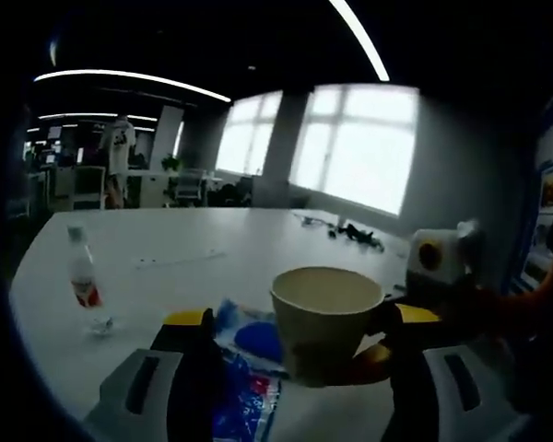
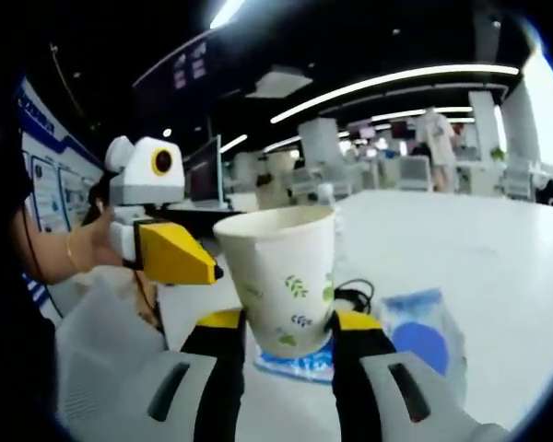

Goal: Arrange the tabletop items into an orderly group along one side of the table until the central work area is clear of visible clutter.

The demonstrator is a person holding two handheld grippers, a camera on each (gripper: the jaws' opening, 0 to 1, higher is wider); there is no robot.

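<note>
The right gripper [image 2: 286, 322] has its jaws clamped on a paper cup [image 2: 281, 276] above the desk [image 2: 498, 258], while the left gripper's [image 2: 170, 250] jaws' state I cannot tell.

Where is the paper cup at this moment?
The paper cup is centred in the right gripper view, clamped in the right claw above the blue packet; the left claw is beside it.

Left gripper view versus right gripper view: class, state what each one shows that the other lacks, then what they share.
Left gripper view: a small water bottle standing on the white table, and bright windows. Right gripper view: green leaf prints on the paper cup, and wall posters. Shared: the paper cup, the blue packet and the white table.
</note>
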